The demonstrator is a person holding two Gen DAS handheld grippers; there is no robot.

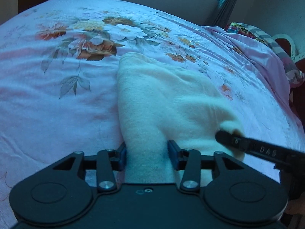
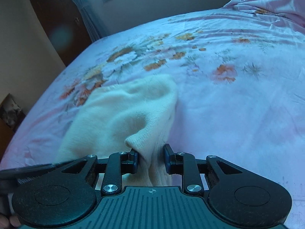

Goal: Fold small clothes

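A small cream knit garment [image 1: 162, 99] lies on the pink floral bedsheet [image 1: 57, 105], stretching away from me. My left gripper [image 1: 146, 156] is shut on its near left edge. My right gripper [image 2: 150, 160] is shut on its near right corner, which is bunched and lifted between the pads. The garment also shows in the right wrist view [image 2: 122, 110], hanging from the grip toward the left. The right gripper's finger [image 1: 247, 145] enters the left wrist view from the right, touching the garment's corner.
The bedsheet [image 2: 228, 105] covers a wide bed. A crumpled pink sheet and a colourful pillow [image 1: 246, 30] lie at the far right. A wall, a curtain [image 1: 225, 3] and a window are behind the bed. A dark wardrobe [image 2: 55, 19] stands at the left.
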